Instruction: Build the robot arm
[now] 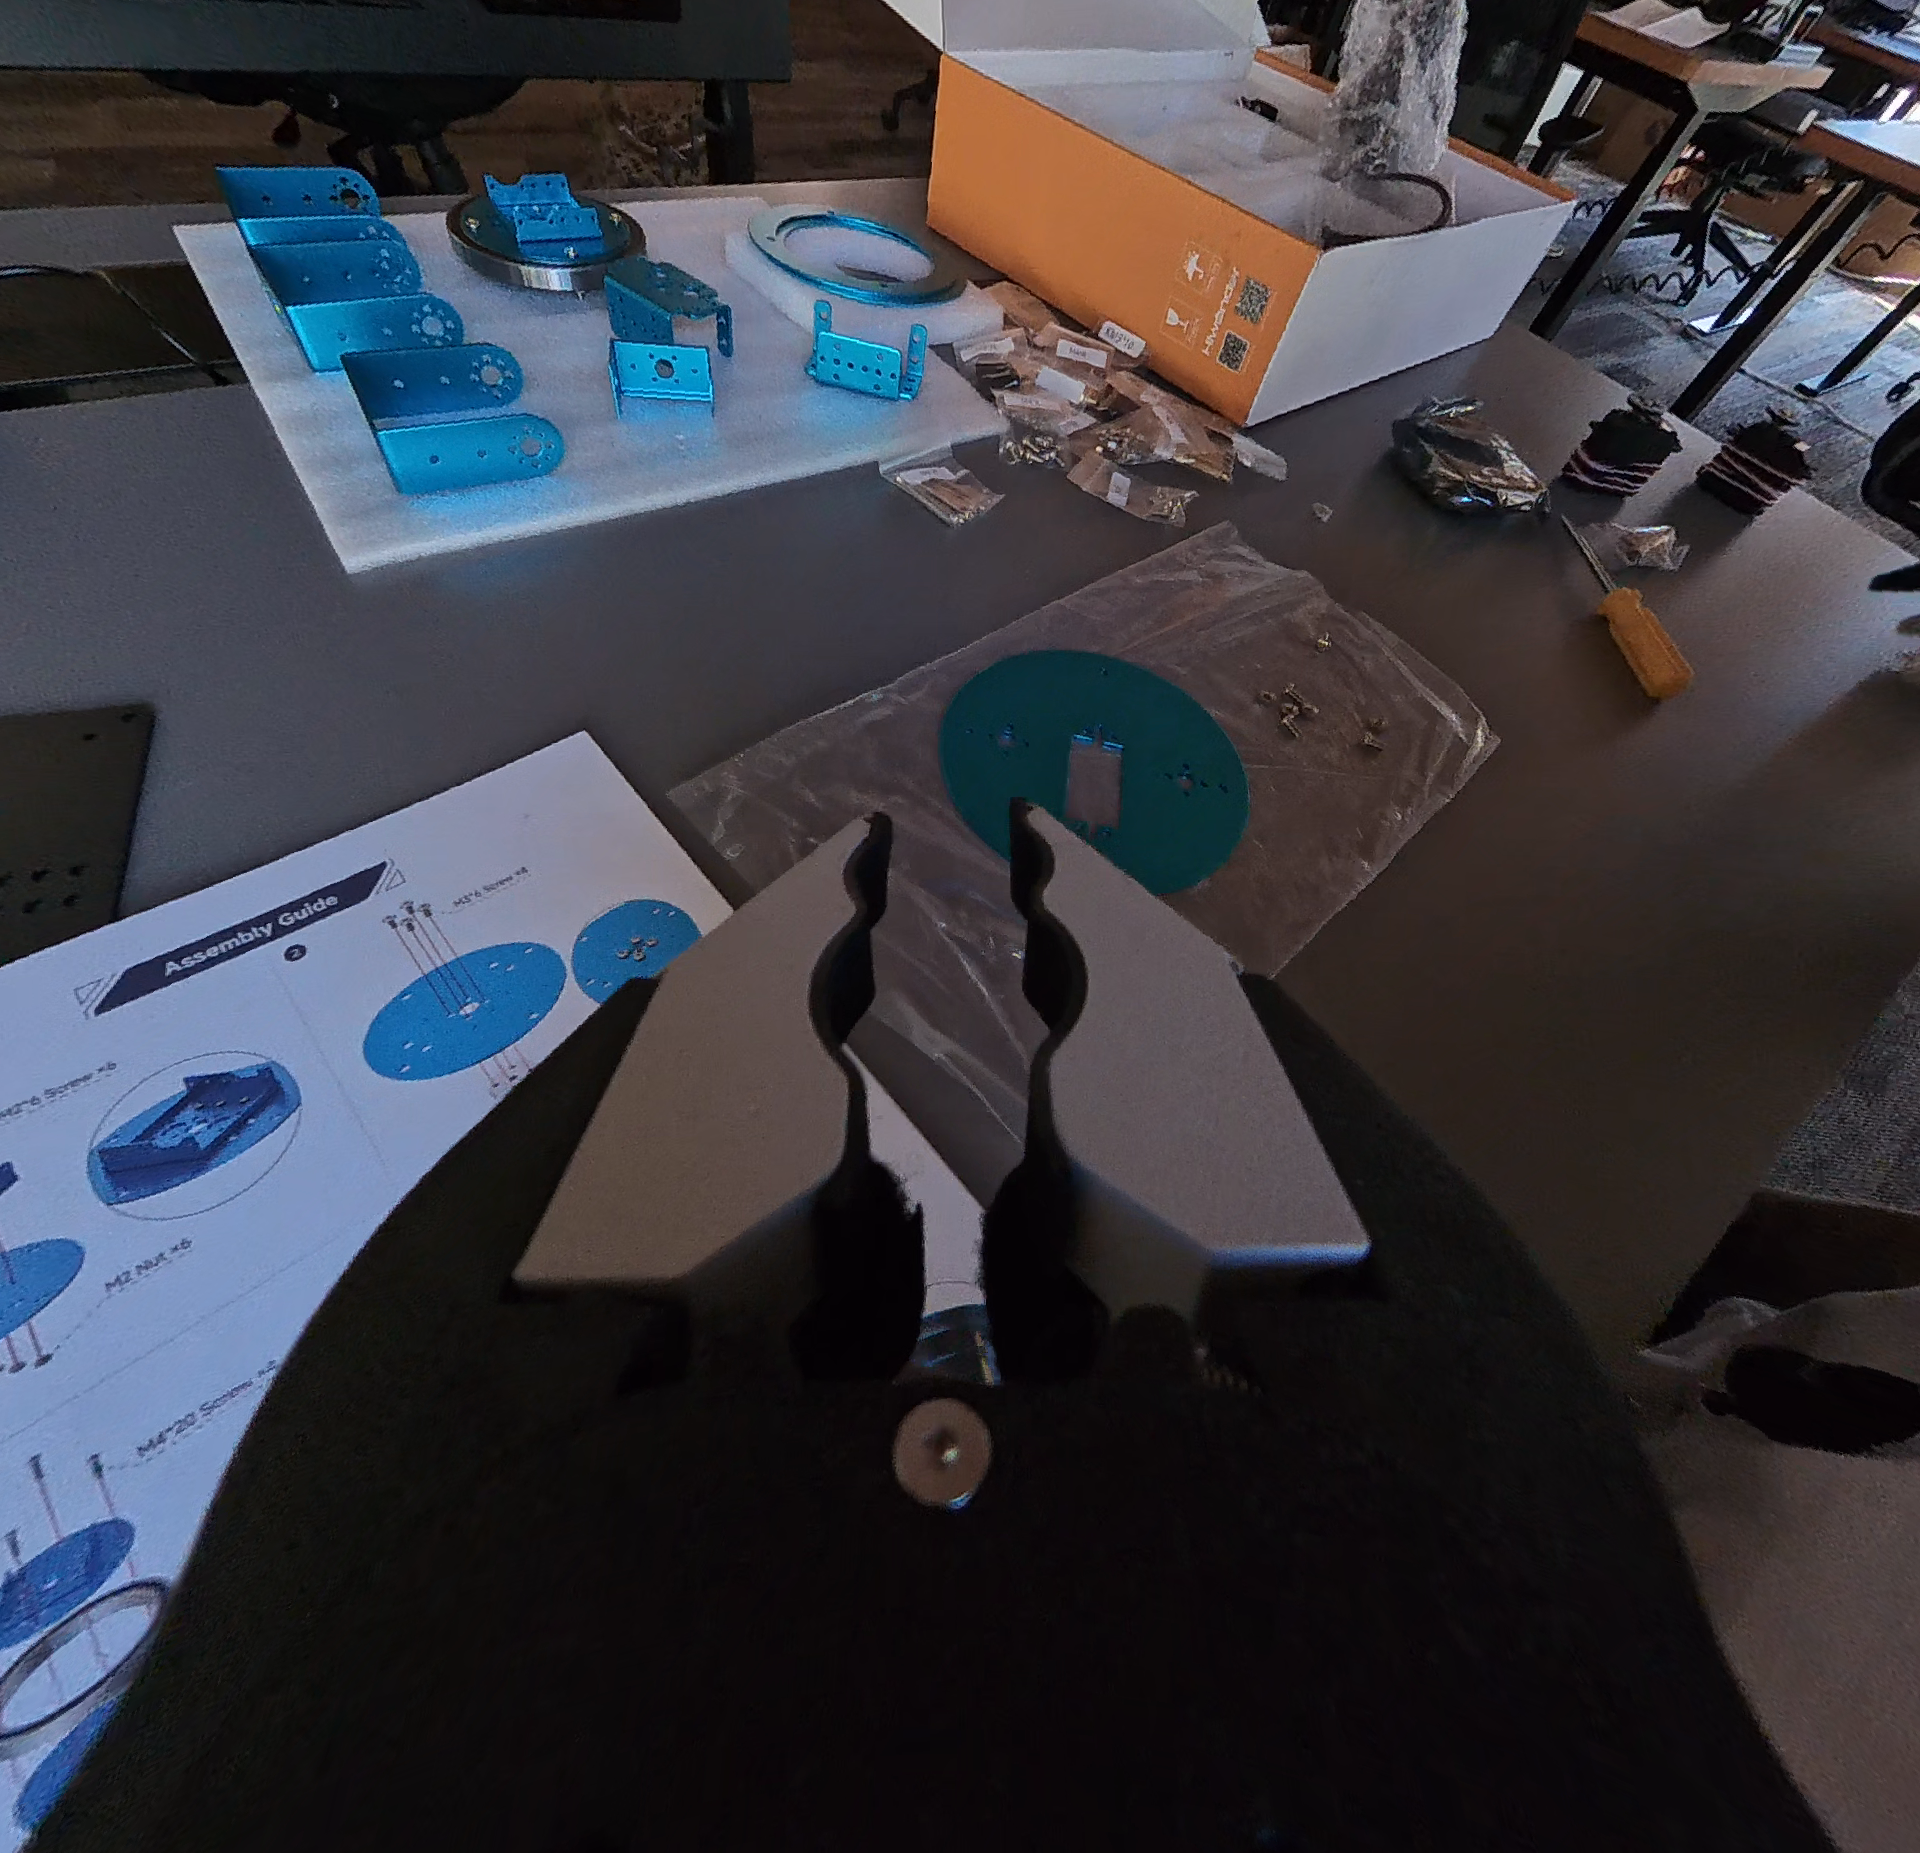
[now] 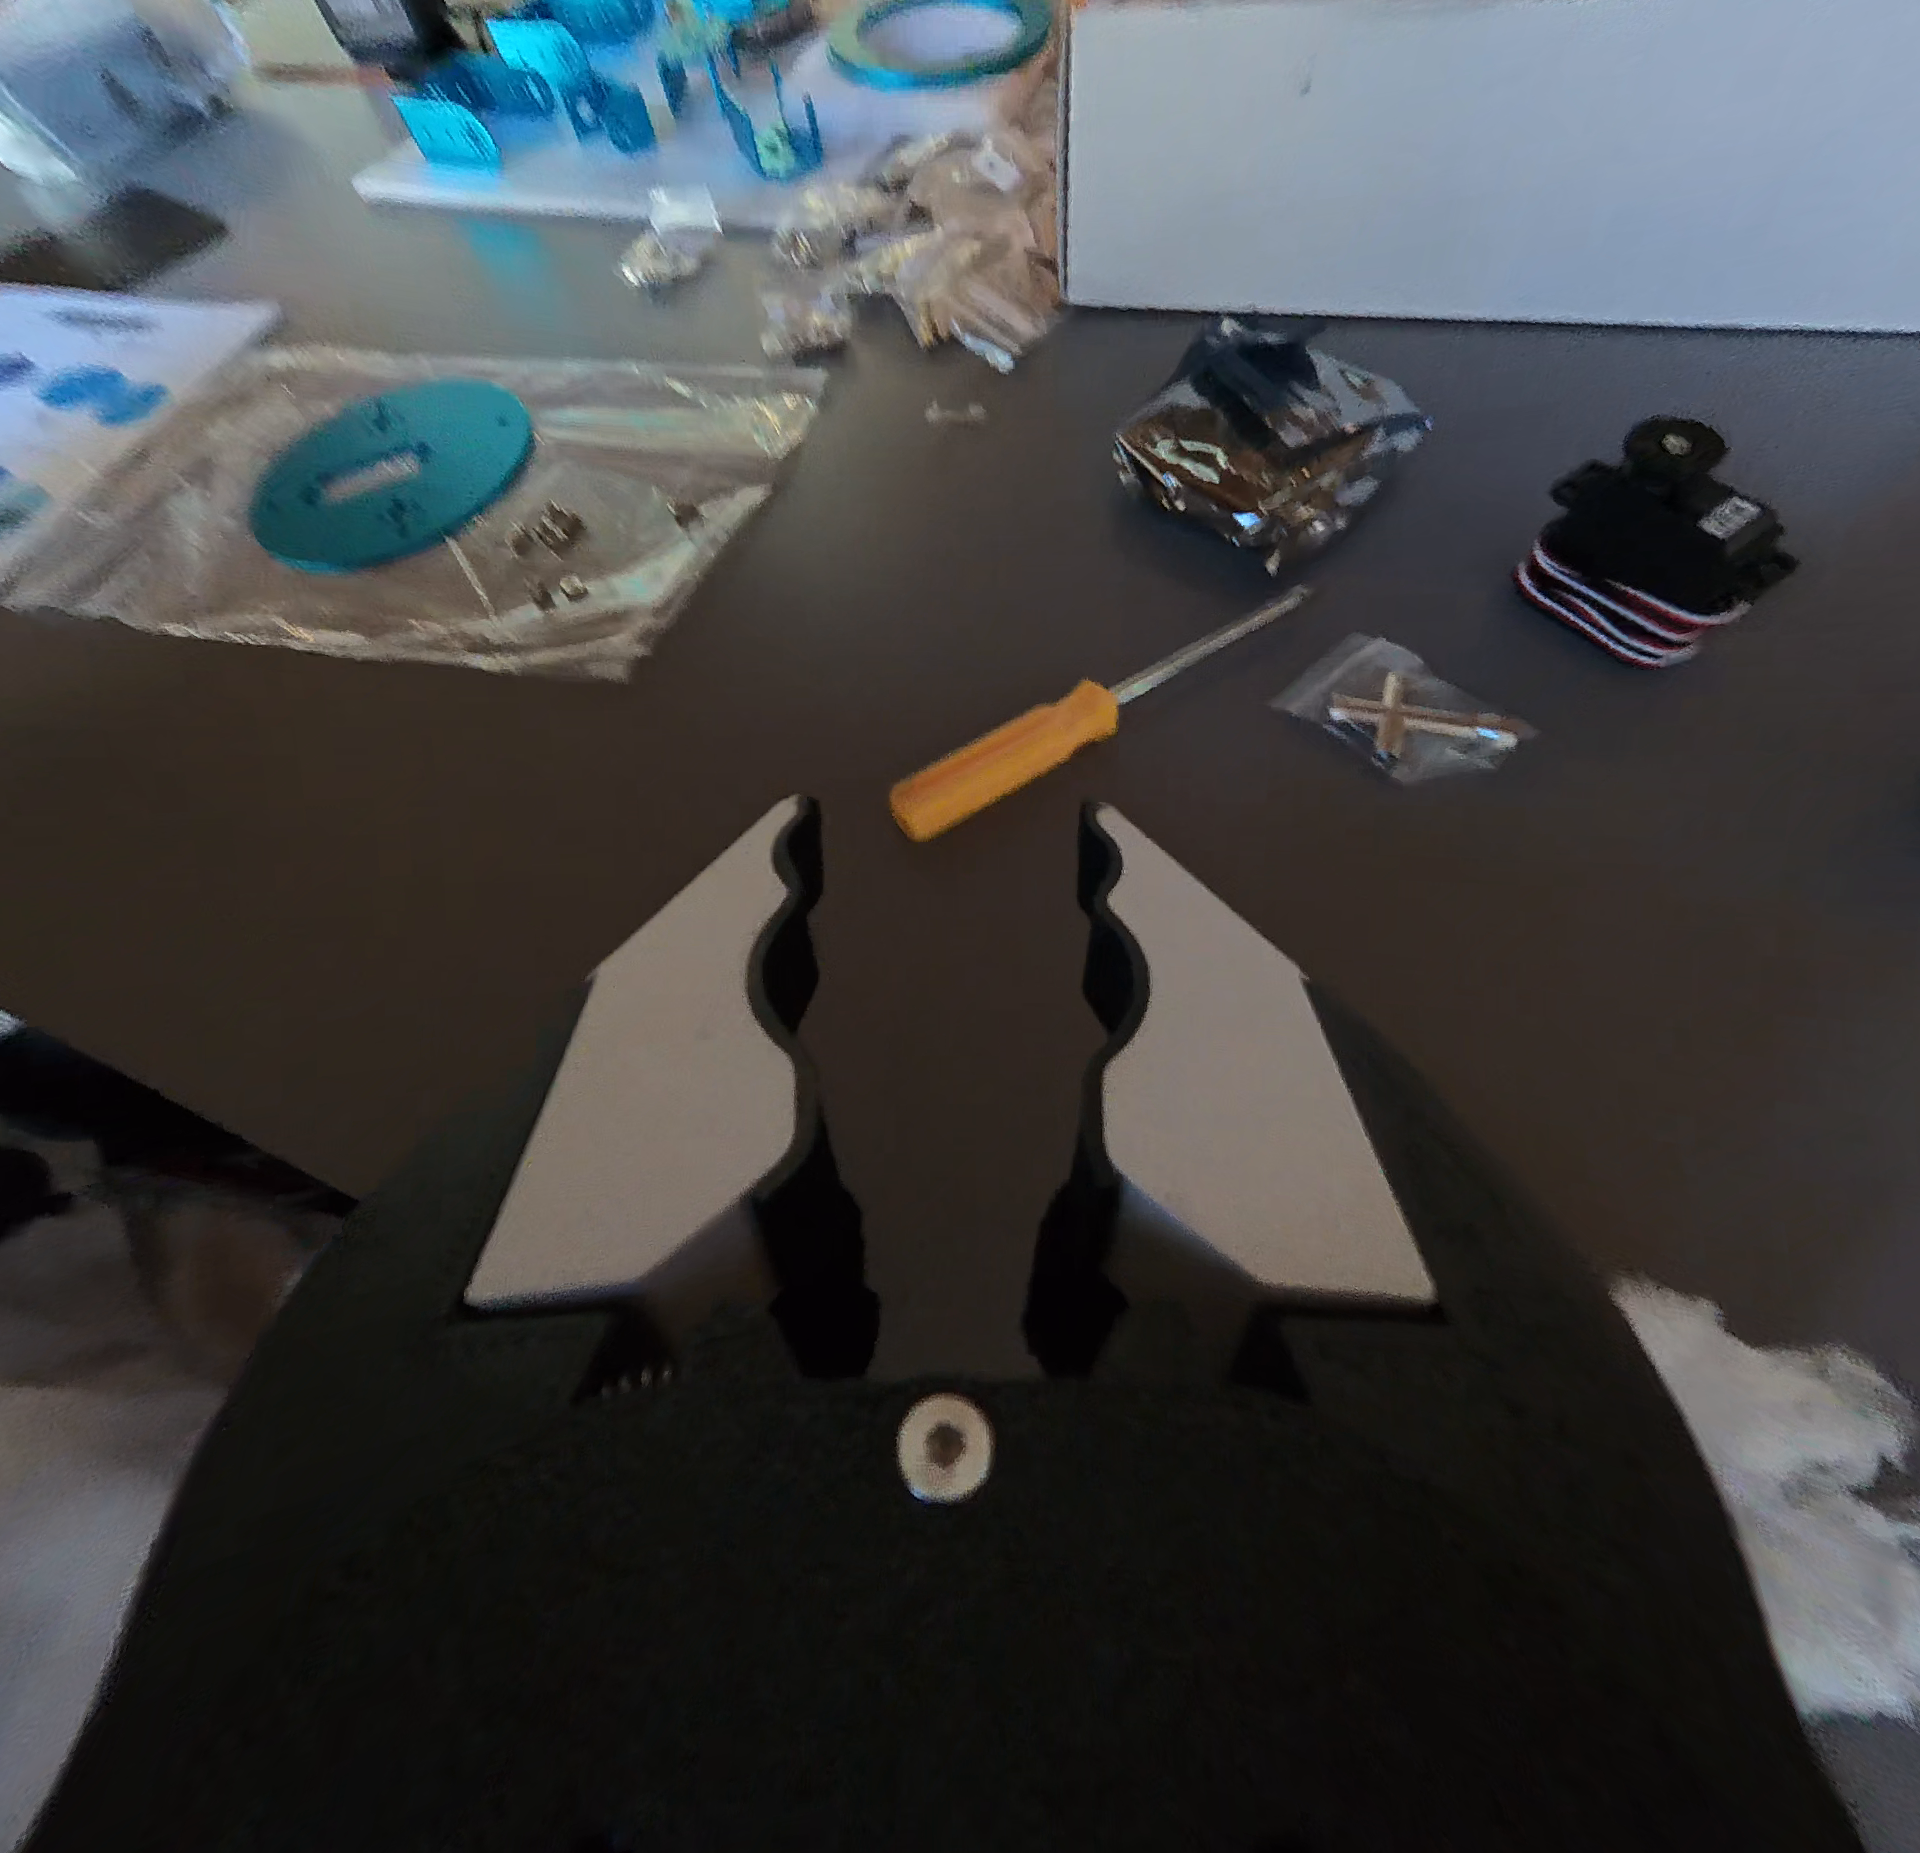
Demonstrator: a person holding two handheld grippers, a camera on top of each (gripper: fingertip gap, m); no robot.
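Left wrist view, left to right.

- Printed sheet (image 1: 343,982), 9 o'clock: white page with blue diagrams and a dark heading band (wording not transcribed).
- White foam pad (image 1: 582,515), 11 o'clock: carries blue metal brackets (image 1: 416,349), perforated and bent, in rows; a silver bearing ring (image 1: 545,240) with a blue bracket on top stands among them.
- Left gripper (image 1: 948,829), centre: grey fingers with wavy black inner edges, jaws parted by a narrow gap, nothing between them. The tips hang over the near edge of the teal disc.
- Teal disc (image 1: 1122,723), 12 o'clock of the fingertips: flat, round, with a rectangular centre cut-out and small holes, lying on a clear plastic sheet (image 1: 1299,608); loose screws (image 1: 1299,707) sit at its 3 o'clock.
- Orange and white box (image 1: 1122,234), 1 o'clock: open lid, printed code squares on its orange side. Small labelled bags of hardware (image 1: 1101,421) are heaped in front.

Right wrist view, left to right (blurred toward the far edge).

- Right gripper (image 2: 950,816), centre: jaws wider apart, empty, above bare dark table (image 2: 727,868).
- Screwdriver (image 2: 1008,759): orange handle just beyond the fingertips at 12 o'clock, shaft pointing to 1 o'clock.
- Clear bag (image 2: 1397,707) holding a cross-shaped metal tool, 2 o'clock.
- Crumpled silver bag (image 2: 1262,458), 1 o'clock.
- Black servo (image 2: 1652,546) on a coil of red, white and black wire, 2 o'clock; small label on it, unreadable.
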